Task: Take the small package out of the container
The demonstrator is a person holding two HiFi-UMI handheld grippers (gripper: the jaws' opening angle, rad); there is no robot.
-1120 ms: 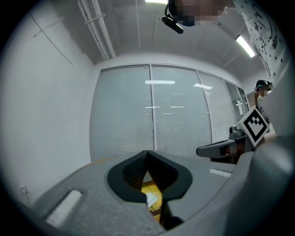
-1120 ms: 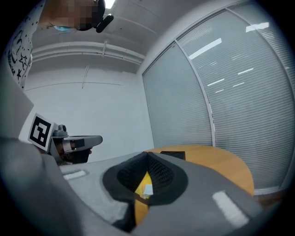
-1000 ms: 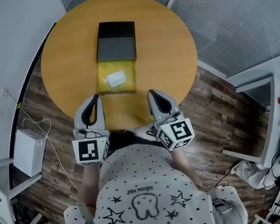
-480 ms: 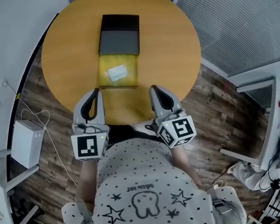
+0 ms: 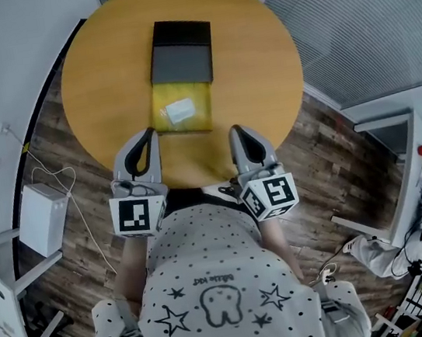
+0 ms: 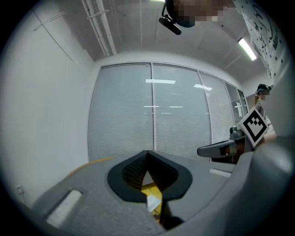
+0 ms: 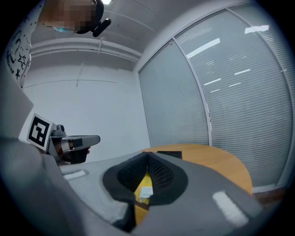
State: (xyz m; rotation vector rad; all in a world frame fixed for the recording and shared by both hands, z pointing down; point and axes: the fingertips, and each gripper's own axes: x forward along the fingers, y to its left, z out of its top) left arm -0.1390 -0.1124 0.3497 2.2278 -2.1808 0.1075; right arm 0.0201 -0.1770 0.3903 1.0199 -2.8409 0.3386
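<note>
On the round wooden table (image 5: 260, 78) lies a black box (image 5: 180, 53) with its yellow drawer (image 5: 199, 114) slid out toward me. A small white package (image 5: 180, 111) rests in the drawer. My left gripper (image 5: 147, 134) hovers over the table's near edge just left of the drawer, shut and holding nothing. My right gripper (image 5: 234, 130) is level with it just right of the drawer, also shut and holding nothing. In the left gripper view the jaws (image 6: 146, 154) meet, with the package (image 6: 152, 201) showing below them. In the right gripper view the jaws (image 7: 147, 156) meet above the package (image 7: 145, 192).
A white box (image 5: 42, 220) and a cable lie on the wood floor to the left. A desk (image 5: 389, 176) with equipment stands at the right. Window blinds run behind the table. Bare tabletop flanks the black box on both sides.
Only the head view's framing has shifted a little. Both grippers stay shut by the table's near edge, and the package lies in the drawer as before.
</note>
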